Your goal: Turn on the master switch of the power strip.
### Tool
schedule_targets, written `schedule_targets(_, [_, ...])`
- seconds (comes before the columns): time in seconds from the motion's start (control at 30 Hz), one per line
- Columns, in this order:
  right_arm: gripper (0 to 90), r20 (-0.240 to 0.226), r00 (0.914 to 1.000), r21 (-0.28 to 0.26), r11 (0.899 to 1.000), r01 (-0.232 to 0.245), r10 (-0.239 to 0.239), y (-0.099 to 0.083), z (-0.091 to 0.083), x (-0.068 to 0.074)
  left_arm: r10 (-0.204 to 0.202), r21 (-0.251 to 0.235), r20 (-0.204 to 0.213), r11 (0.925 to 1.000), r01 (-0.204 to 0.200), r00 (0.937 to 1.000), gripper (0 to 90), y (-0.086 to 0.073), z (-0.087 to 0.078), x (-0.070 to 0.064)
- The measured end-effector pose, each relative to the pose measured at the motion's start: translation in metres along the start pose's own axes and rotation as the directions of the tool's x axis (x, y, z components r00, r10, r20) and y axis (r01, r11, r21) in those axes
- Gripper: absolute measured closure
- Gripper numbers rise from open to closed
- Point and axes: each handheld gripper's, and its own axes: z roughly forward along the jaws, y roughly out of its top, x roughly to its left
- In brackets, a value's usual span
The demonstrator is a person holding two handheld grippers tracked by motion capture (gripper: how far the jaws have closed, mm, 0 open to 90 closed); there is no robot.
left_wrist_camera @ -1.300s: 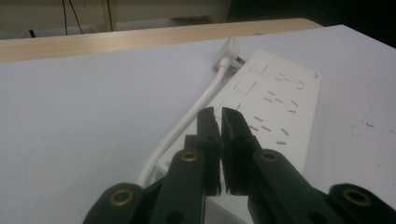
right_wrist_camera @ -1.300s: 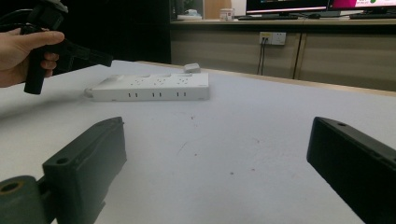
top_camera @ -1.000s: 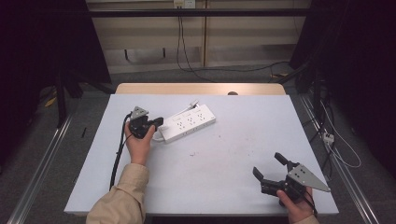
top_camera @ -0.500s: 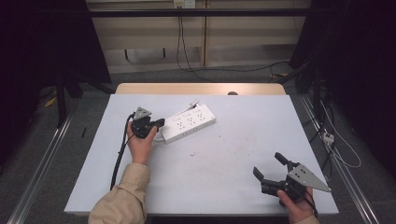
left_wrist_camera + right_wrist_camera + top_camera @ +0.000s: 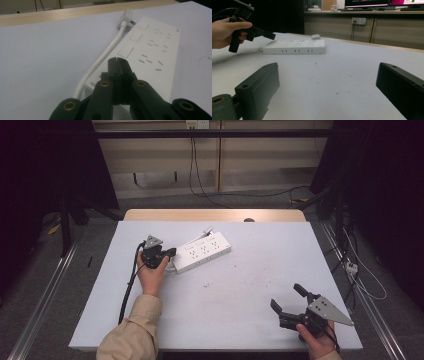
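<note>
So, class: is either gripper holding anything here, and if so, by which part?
Nothing is held. The left gripper is shut with nothing between its jaws, poised over the near end of the power strip. The right gripper is open over bare table.

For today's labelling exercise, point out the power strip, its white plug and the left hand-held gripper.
power strip (image 5: 202, 251), high view, middle of its top face.
white plug (image 5: 128, 15), left gripper view, its body beyond the strip's far end.
left hand-held gripper (image 5: 117, 61), left gripper view, where its closed tips meet.

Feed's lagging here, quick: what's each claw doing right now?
Left claw: shut, empty, tips over the near end of the power strip.
Right claw: open, empty, apart from the strip.
</note>
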Motion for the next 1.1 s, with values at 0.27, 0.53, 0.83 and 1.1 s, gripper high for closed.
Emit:
schedule_targets(0.27, [4.3,0.0,1.0,-0.001,1.0,0.0,0.0,0.0,-0.0002,0.0001,-0.001,0.005,-0.006,1.0,0.001,1.0,90.0,-0.0011,0.0014,0.0005])
schedule_targets(0.53, [4.3,-0.001,1.0,-0.001,1.0,0.001,-0.001,0.0,-0.0001,0.0,0.004,0.012,-0.009,0.9999,-0.003,1.0,90.0,-0.002,0.0025,0.0009])
schedule_targets(0.83, [4.2,-0.001,1.0,-0.001,1.0,-0.001,0.001,-0.0002,-0.0002,-0.0005,0.021,0.018,-0.008,0.9996,-0.021,0.9998,90.0,-0.0028,0.0043,0.0001])
schedule_targets(1.1, [4.1,-0.002,1.0,-0.001,1.0,-0.001,0.001,-0.0002,-0.0007,-0.001,0.024,0.02,-0.015,0.9995,-0.024,0.9996,90.0,-0.0037,0.0052,0.0002])
